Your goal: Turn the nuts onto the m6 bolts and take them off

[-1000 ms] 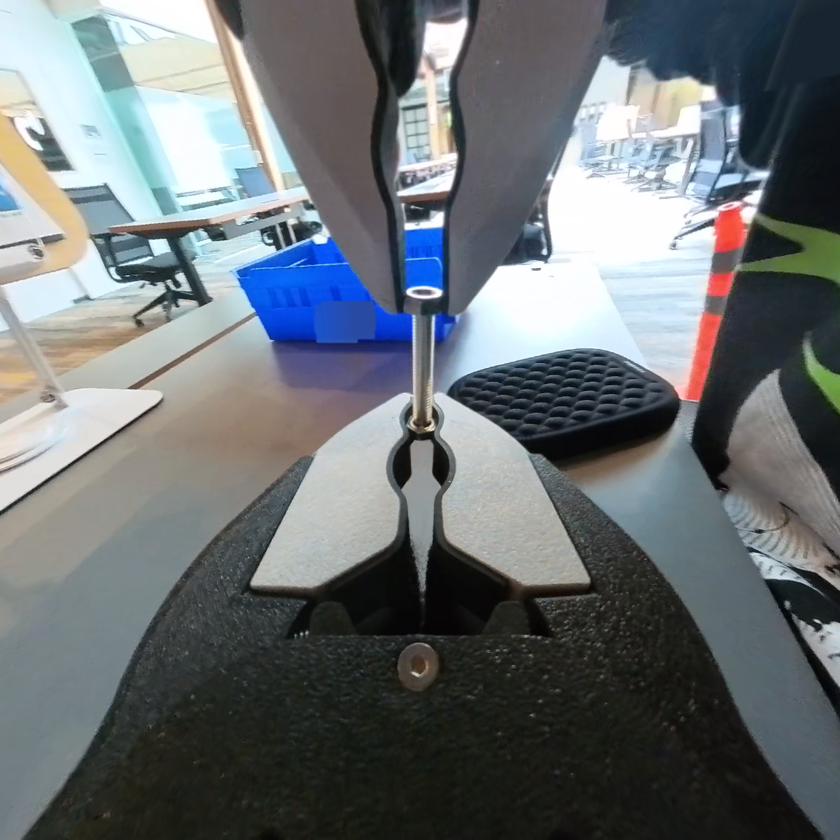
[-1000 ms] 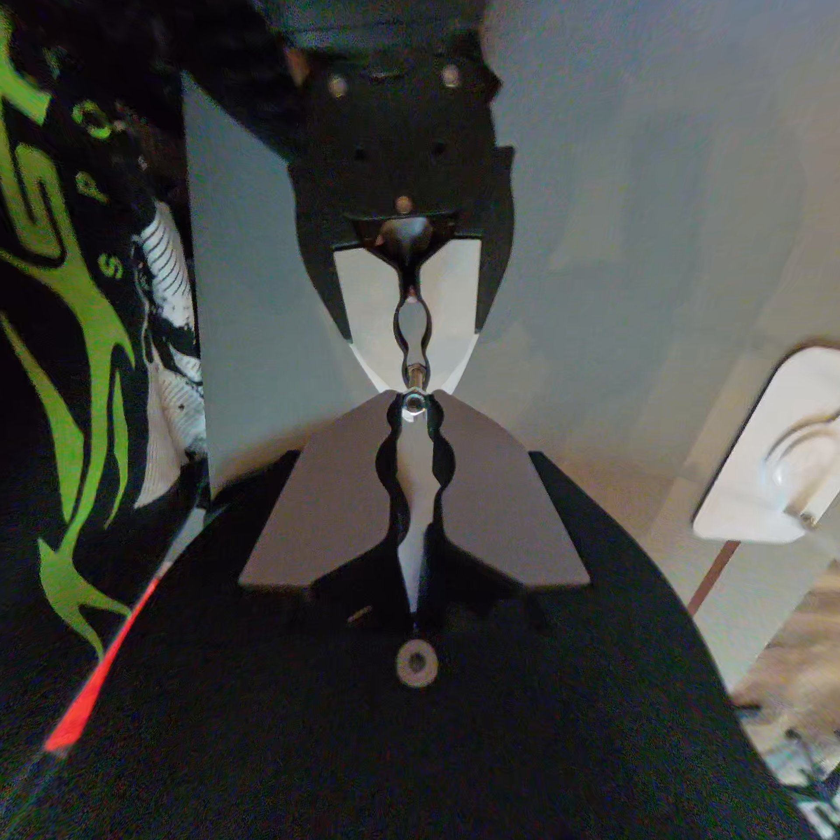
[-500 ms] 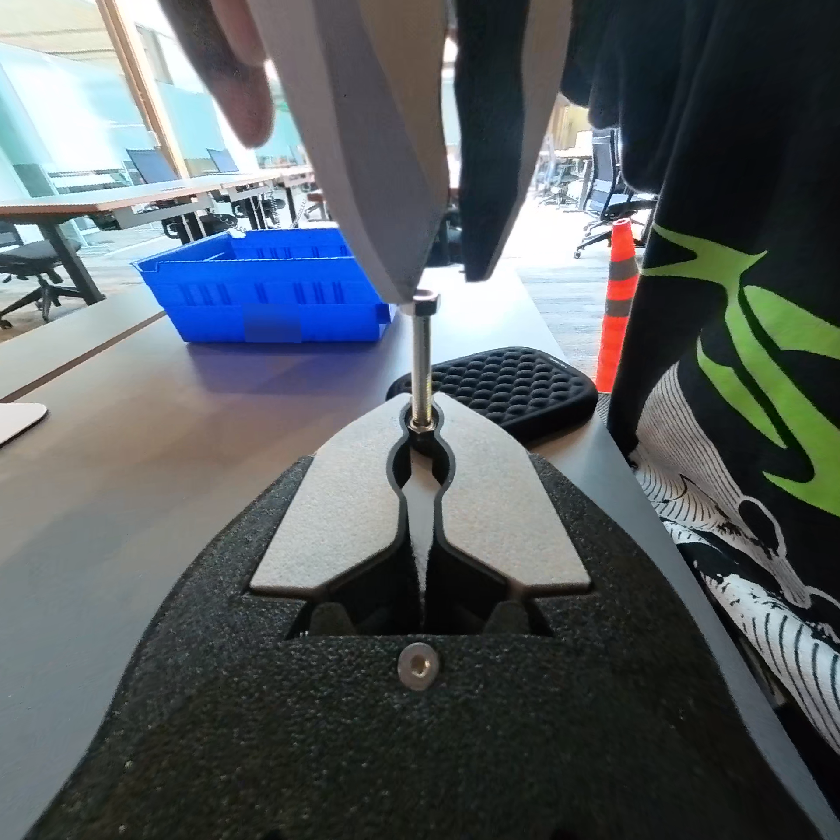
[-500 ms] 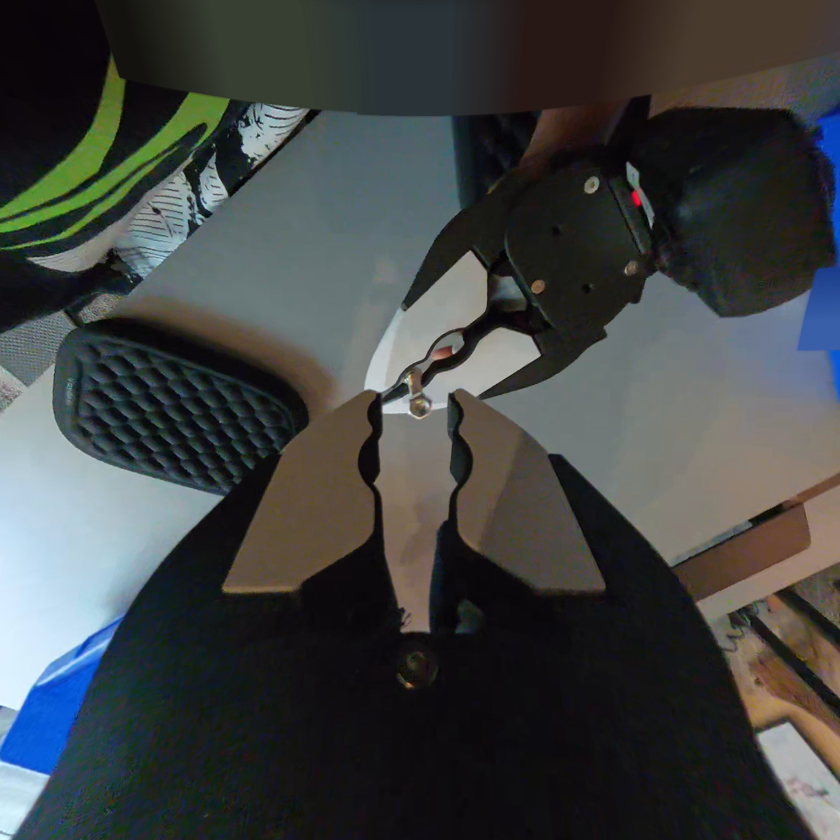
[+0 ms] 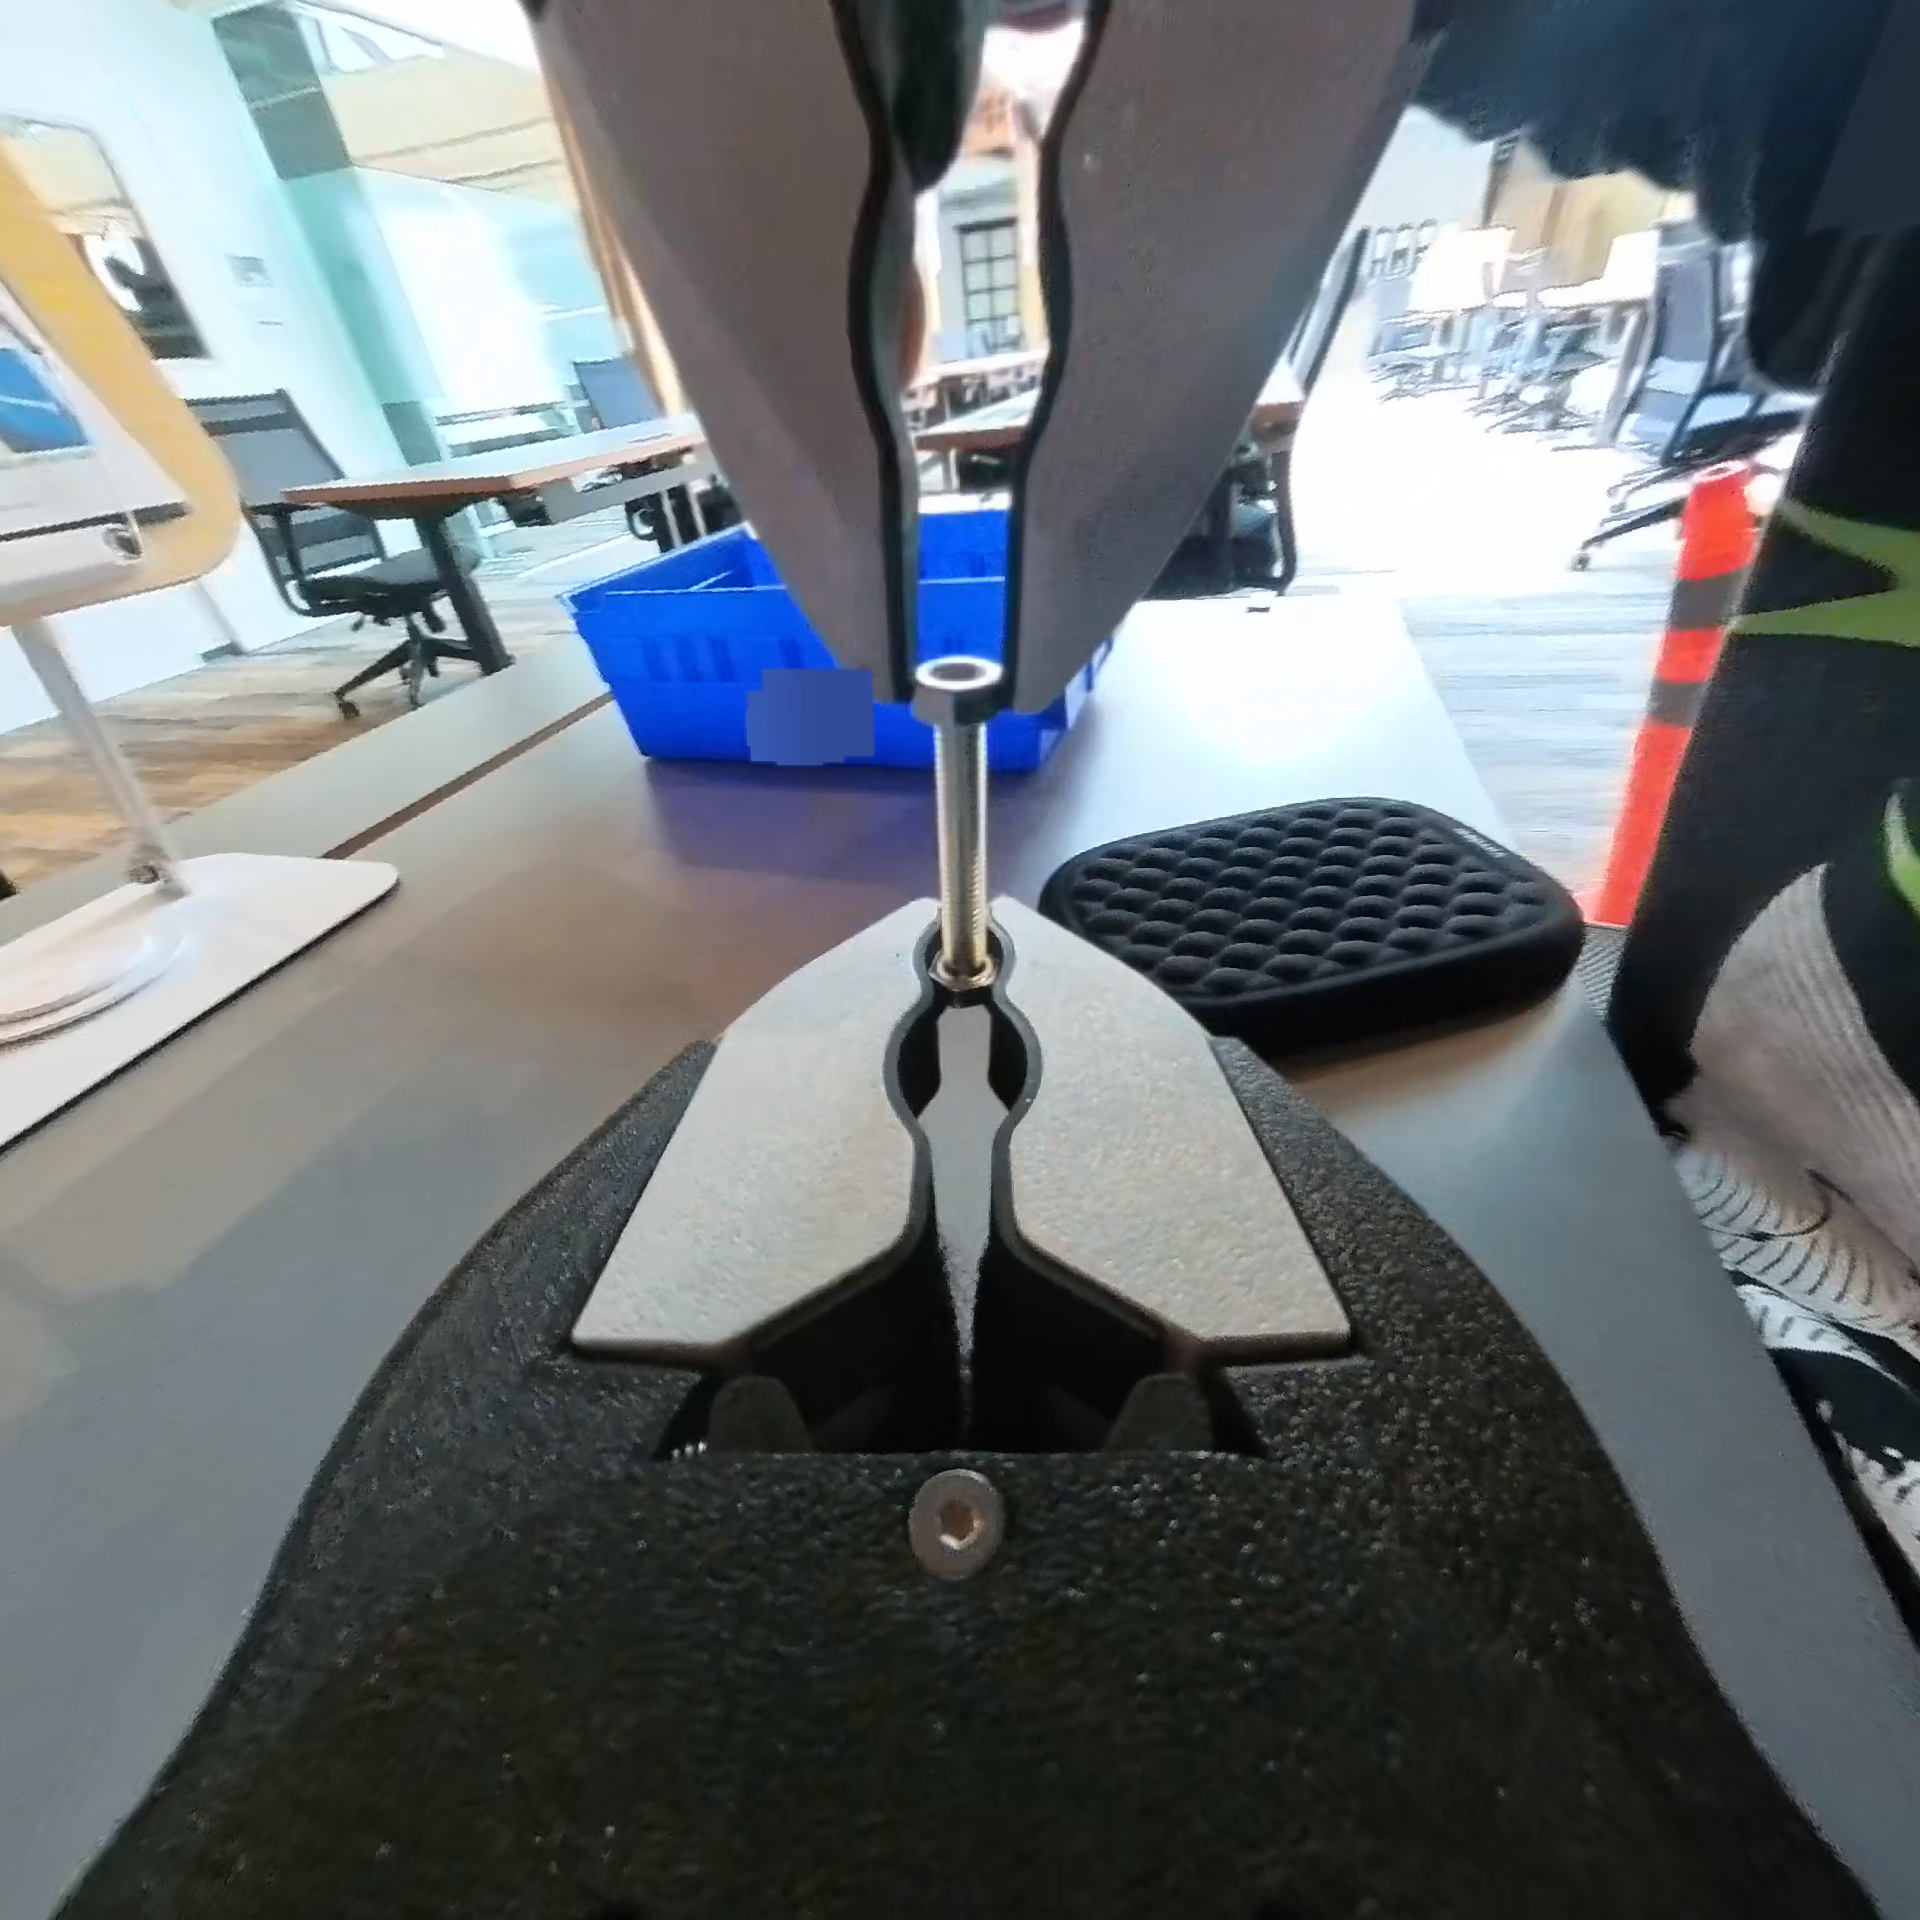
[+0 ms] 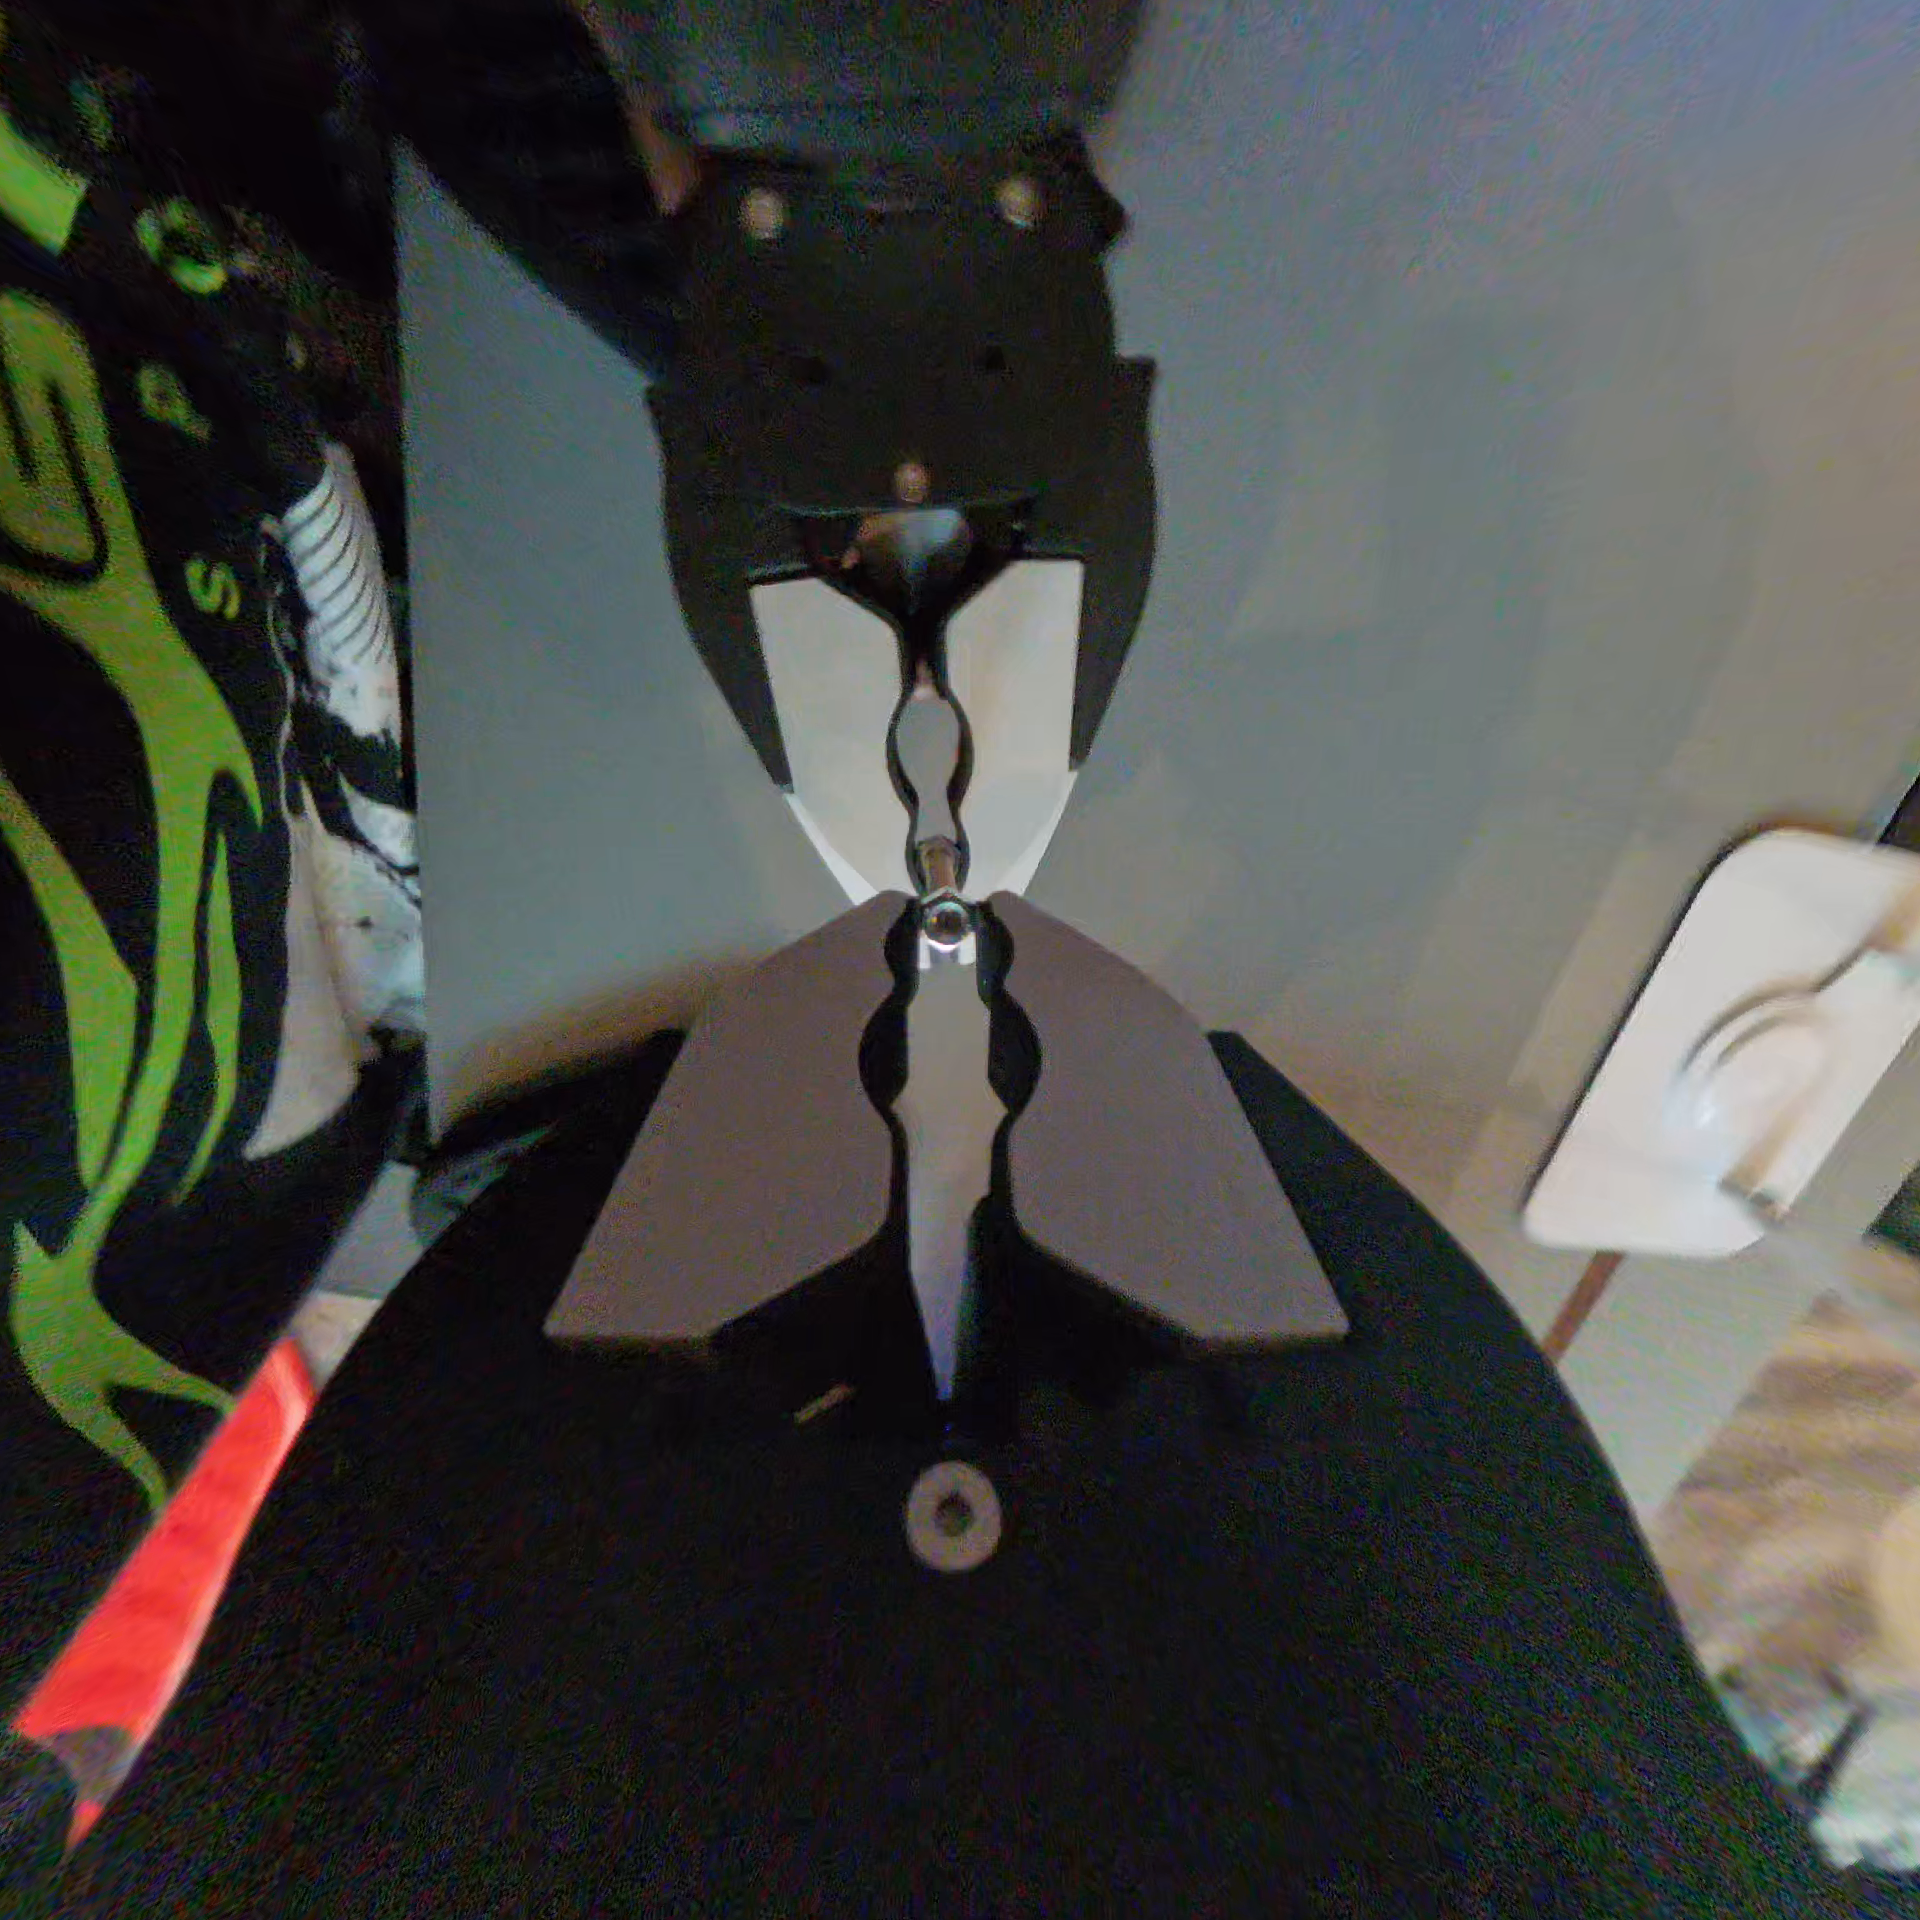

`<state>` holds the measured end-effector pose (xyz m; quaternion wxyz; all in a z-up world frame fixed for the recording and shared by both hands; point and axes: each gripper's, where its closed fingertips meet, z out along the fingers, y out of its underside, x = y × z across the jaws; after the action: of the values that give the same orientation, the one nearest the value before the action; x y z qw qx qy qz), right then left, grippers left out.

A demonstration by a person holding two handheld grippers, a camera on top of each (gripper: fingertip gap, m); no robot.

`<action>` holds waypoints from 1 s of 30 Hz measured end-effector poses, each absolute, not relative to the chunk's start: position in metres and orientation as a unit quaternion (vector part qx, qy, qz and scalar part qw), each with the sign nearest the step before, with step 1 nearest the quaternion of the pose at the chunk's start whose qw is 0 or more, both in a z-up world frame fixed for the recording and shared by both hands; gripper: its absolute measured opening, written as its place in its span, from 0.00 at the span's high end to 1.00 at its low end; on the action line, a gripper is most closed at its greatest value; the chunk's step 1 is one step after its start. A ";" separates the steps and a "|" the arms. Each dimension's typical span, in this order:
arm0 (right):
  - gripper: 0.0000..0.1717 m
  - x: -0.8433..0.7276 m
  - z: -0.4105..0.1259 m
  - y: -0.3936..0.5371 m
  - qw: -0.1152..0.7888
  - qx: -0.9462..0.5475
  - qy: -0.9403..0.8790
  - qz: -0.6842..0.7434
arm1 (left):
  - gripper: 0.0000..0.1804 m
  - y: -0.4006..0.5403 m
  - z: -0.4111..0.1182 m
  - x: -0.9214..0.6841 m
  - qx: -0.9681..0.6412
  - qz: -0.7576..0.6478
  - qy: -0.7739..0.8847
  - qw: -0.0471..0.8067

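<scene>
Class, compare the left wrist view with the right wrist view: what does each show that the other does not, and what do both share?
Only the left wrist view shows the blue plastic bin, the black honeycomb-textured pad, the orange cone and the office beyond.

Only the right wrist view shows the left gripper's black body from the front.

Both show the silver threaded bolt spanning the two grippers: the left gripper clamps the nut end, the right gripper clamps the bolt's head. Both show the grey table and white stand base.

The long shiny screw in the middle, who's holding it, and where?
Both grippers. The left gripper has its fingers on the small hex nut at the bottom of the silver threaded bolt; the right gripper pinches its head at the top.
</scene>
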<state>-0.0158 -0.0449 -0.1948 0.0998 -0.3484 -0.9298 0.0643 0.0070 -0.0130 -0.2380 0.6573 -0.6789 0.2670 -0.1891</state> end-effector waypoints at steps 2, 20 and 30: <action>0.94 -0.014 -0.197 -0.043 0.104 -0.368 -0.922 0.067 | 0.98 -0.012 -0.241 0.007 -0.685 -0.184 0.269 0.652; 0.94 -0.011 -0.197 -0.051 0.066 -0.059 -0.993 0.077 | 0.98 -0.023 -0.242 0.021 -0.666 -0.259 0.302 0.632; 0.94 -0.013 -0.199 -0.041 0.102 -0.368 -0.923 0.051 | 0.98 -0.013 -0.244 0.009 -0.685 -0.201 0.276 0.643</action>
<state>-0.0126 -0.0412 -0.1989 0.1021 -0.3676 -0.9230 0.0511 0.0091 -0.0126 -0.2442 0.6434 -0.6851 0.2760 -0.2012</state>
